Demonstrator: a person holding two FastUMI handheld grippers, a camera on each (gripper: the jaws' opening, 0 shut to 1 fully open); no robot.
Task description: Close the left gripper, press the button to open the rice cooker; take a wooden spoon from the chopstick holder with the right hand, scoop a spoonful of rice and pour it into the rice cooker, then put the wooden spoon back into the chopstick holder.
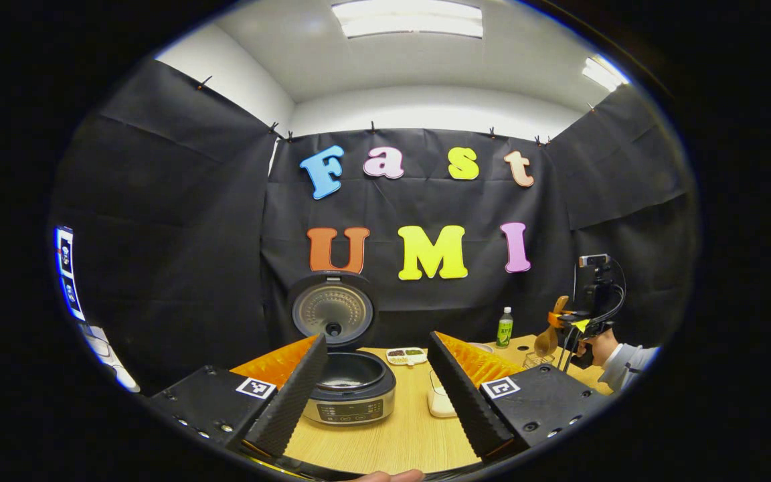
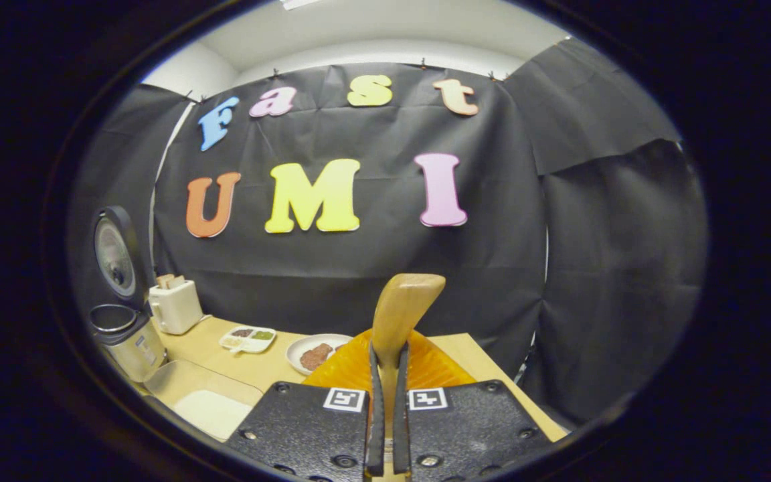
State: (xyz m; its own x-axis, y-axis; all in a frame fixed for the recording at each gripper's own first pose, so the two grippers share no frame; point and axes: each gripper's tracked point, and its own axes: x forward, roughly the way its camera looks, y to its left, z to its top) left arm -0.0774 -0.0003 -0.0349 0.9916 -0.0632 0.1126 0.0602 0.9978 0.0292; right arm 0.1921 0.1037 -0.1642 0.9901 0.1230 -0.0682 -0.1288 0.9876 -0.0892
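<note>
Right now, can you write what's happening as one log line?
rice cooker: lid open | left gripper: open, empty | right gripper: shut on wooden spoon

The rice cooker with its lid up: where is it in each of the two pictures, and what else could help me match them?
Left gripper view: the rice cooker sits low and centre-left on the table, between this gripper's open fingers, lid raised behind it.
Right gripper view: the rice cooker stands at the far left edge, lid open and seen side-on.
Shared landmark: the small divided dish on the table, right of the cooker in both.

Recording booth: black cloth walls (image 1: pixel 178 221), camera stand (image 1: pixel 594 281).
</note>
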